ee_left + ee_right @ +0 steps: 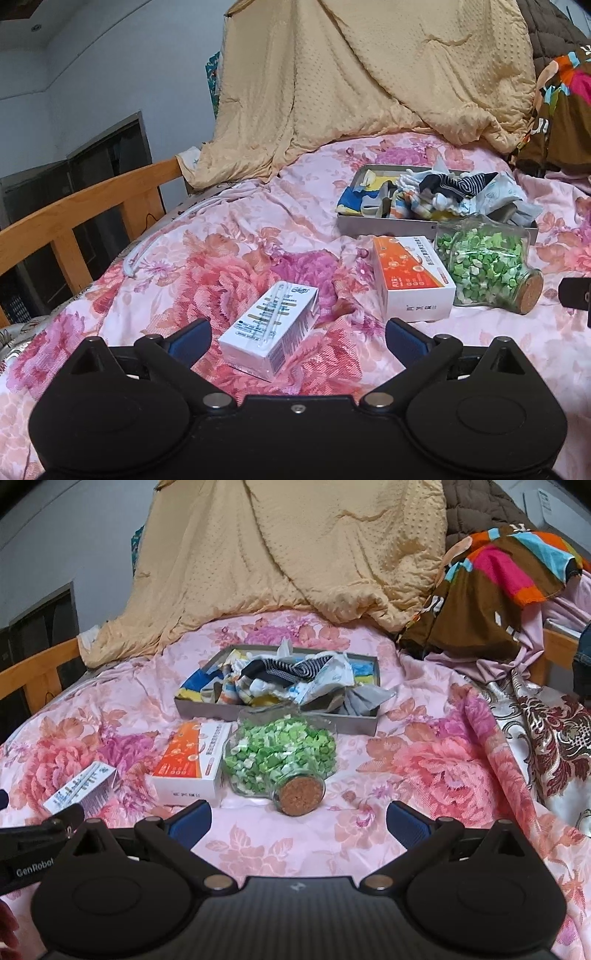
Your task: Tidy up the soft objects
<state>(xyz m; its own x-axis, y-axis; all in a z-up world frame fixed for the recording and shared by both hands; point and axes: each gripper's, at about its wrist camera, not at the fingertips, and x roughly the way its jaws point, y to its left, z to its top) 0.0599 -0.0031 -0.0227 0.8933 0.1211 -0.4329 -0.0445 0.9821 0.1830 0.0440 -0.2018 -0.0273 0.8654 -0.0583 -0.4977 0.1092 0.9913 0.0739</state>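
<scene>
Now both spread and empty: left gripper [297,341], right gripper [297,821]; could nudge corked jar [280,764] rolling across bed [424,775].

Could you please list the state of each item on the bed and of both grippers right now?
Left gripper: open, empty, fingers either side of the white carton.
Right gripper: open, empty.
White carton: lying flat, sealed.
Orange box: lying flat, closed.
Glass jar: on its side, corked, full of green pieces.
Grey tray: open, heaped with crumpled socks and cloths.
</scene>
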